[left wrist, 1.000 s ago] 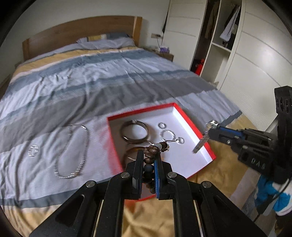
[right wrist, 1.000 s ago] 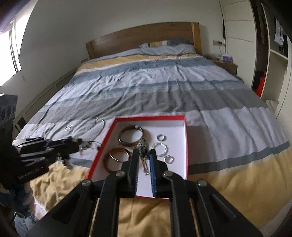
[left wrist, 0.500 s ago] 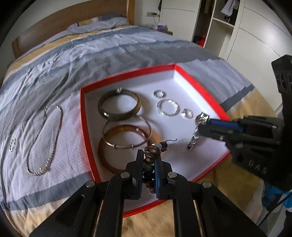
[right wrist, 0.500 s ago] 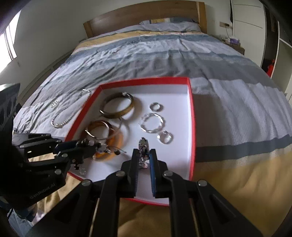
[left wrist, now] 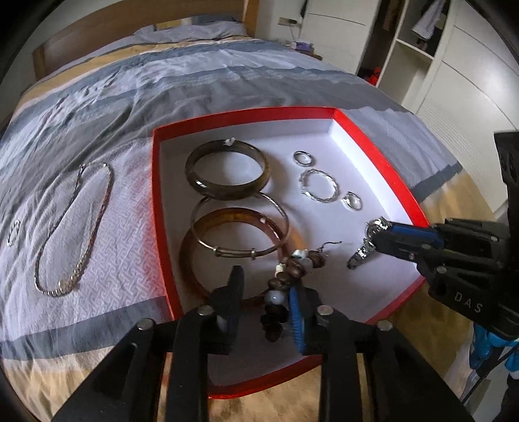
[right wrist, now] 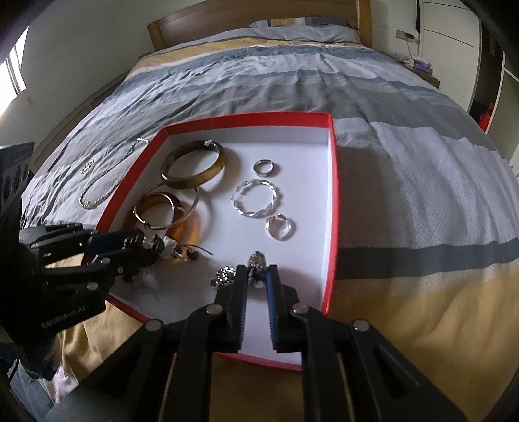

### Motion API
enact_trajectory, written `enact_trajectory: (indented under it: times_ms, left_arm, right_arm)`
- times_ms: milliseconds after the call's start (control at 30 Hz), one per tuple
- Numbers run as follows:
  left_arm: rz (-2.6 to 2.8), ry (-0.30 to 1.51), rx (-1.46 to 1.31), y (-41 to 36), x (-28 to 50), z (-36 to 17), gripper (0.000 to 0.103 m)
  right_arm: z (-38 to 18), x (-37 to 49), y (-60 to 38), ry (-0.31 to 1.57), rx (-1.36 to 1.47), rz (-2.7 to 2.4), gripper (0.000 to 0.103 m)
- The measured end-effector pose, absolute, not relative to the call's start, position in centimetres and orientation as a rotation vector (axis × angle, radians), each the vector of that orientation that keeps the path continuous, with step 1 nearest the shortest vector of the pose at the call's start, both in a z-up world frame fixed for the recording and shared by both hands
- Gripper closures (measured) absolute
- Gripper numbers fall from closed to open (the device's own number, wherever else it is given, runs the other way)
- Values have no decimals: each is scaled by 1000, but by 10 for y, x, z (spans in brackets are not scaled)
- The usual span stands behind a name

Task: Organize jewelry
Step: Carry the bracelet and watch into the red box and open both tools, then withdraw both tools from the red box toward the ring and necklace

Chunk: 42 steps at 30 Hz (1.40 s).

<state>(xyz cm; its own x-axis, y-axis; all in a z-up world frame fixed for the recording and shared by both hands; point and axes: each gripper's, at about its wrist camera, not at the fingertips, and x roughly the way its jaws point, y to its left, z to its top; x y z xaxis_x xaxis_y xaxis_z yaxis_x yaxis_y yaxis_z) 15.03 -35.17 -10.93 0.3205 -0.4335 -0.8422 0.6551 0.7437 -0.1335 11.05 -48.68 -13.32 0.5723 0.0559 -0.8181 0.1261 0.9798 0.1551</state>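
Note:
A red box with a white floor lies on the bed and holds bangles and silver rings. My left gripper has its jaws parted over the box's near edge; a brown bead earring hangs against its right finger. My right gripper is slightly open low over the box floor, with a silver earring at its fingertips. A silver chain and a small silver piece lie on the duvet left of the box.
The striped duvet covers the bed, with a wooden headboard at the far end. White wardrobes and open shelves stand to the right of the bed.
Both grippers have come lower over the box. The left jaws have opened from shut on the bead earring. The right jaws have parted a little around the silver earring.

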Motion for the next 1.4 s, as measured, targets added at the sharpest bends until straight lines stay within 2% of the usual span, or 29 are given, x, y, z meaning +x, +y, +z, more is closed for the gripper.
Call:
enact_trajectory:
  times_ms: [167, 300, 333, 400, 767, 1167, 1300, 1400]
  left_arm:
    - [-729, 1029, 242, -352, 150, -107, 68]
    - [-722, 1026, 230, -349, 150, -100, 55]
    - [-720, 1026, 226, -348, 150, -99, 55]
    - [-713, 1022, 222, -345, 148, -94, 55]
    - [-660, 939, 219, -317, 122, -52, 47]
    - [-516, 825, 148, -238, 73, 9, 37]
    - [-472, 796, 149, -212, 60, 20, 37]
    - [-432, 764, 139, -187, 49, 30, 32]
  right_arm:
    - [-132, 110, -488, 967, 216, -42, 91]
    - [-128, 106, -489, 969, 223, -53, 85]
    - [-127, 104, -489, 968, 225, -57, 80]
    - [-123, 99, -489, 962, 227, -66, 78]
    - [-79, 63, -477, 894, 235, -118, 78]
    - [-20, 21, -409, 792, 233, -118, 77]
    - [-3, 8, -381, 758, 221, -104, 70]
    - [7, -1, -363, 737, 224, -100, 69]
